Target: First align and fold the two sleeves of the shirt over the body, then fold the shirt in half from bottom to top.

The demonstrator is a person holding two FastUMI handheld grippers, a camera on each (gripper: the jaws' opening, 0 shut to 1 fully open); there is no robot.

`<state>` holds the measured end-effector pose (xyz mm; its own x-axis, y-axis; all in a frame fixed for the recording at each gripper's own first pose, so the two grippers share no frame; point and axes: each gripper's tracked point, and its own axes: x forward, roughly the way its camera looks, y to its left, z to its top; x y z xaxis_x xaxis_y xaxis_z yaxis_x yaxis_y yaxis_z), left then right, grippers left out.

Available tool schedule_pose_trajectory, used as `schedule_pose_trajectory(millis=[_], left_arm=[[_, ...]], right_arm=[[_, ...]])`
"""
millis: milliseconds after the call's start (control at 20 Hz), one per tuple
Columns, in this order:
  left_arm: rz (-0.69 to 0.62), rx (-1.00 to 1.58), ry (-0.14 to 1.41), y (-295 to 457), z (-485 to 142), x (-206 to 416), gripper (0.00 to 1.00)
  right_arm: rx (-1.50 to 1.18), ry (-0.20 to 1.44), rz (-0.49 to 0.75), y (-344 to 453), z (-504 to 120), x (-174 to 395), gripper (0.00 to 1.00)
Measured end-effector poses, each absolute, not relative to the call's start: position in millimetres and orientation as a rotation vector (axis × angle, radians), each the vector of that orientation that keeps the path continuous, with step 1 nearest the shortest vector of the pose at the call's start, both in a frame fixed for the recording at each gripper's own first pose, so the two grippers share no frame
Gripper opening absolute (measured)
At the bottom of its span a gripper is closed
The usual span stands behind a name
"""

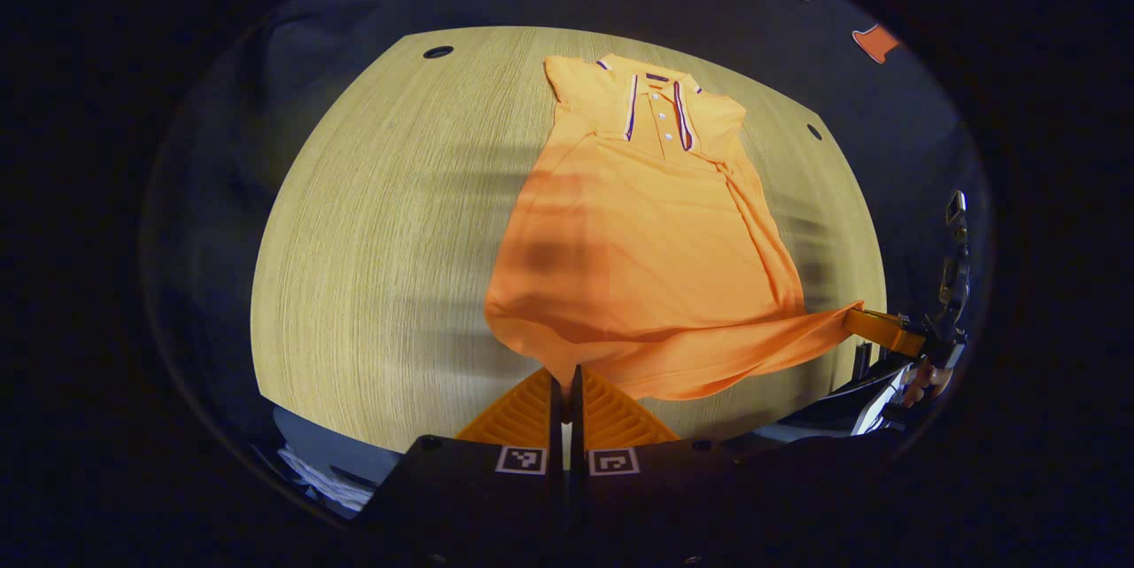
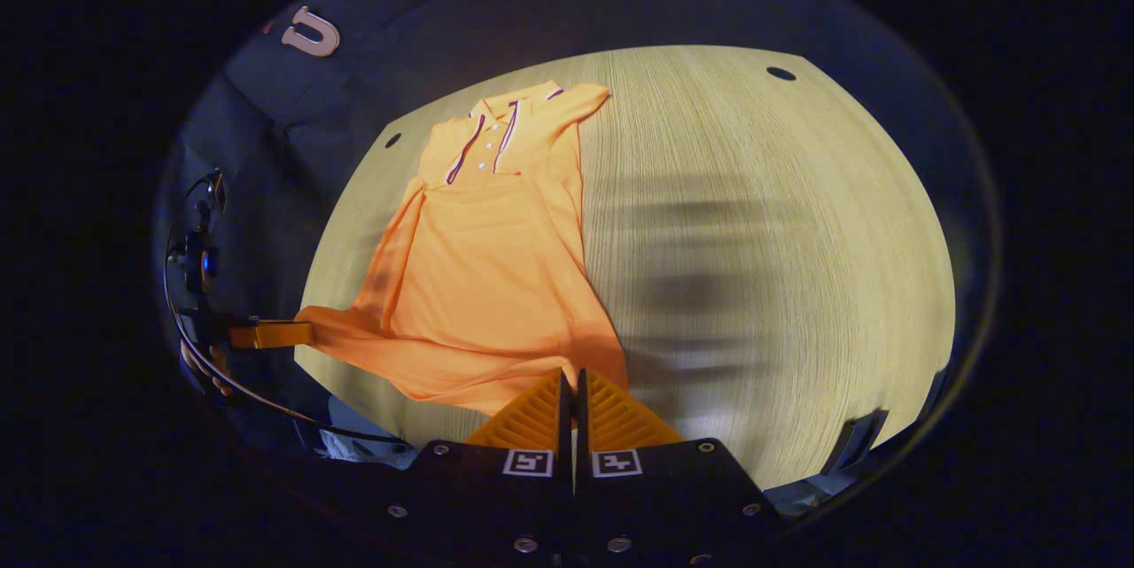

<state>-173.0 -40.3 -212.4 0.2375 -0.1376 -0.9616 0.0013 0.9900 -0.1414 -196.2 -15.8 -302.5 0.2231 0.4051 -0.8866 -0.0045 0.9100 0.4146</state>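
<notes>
An orange polo shirt [image 1: 651,240] lies on the pale wooden desk [image 1: 381,240], its collar [image 1: 657,103] toward the far edge and its body running back toward the near edge. Both sleeves look already folded in over the body, so the shirt forms a long narrow shape.

The left tool [image 1: 564,386] sits at the near edge of the desk with its two fingers pressed together on one bottom corner of the shirt, the hem lifted a little off the wood. In the right gripper view the same tool [image 2: 306,335] shows from the side, off the desk's side edge, with the fabric pulled out toward it in a stretched point.

The right tool [image 2: 571,386] is likewise closed on the other bottom corner of the shirt [image 2: 483,267]. From the left gripper view it [image 1: 852,318] appears well off to the side, a hand [image 1: 926,380] behind it, the hem drawn taut between the two tools and hanging just above the desk [image 2: 753,240].
</notes>
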Motion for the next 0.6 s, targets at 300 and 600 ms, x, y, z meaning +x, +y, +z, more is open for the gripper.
schedule_pose_trajectory(millis=[300, 600], left_arm=[[-0.076, -0.131, 1.293, -41.8, -196.8, -150.2, 0.03], [-0.101, -0.144, 1.238, -44.5, -176.5, -108.5, 0.03]], right_arm=[[0.368, 1.288, 0.324, -19.7, -290.2, -166.1, 0.00], [0.332, 1.218, 0.322, -25.9, -271.3, -121.0, 0.01]])
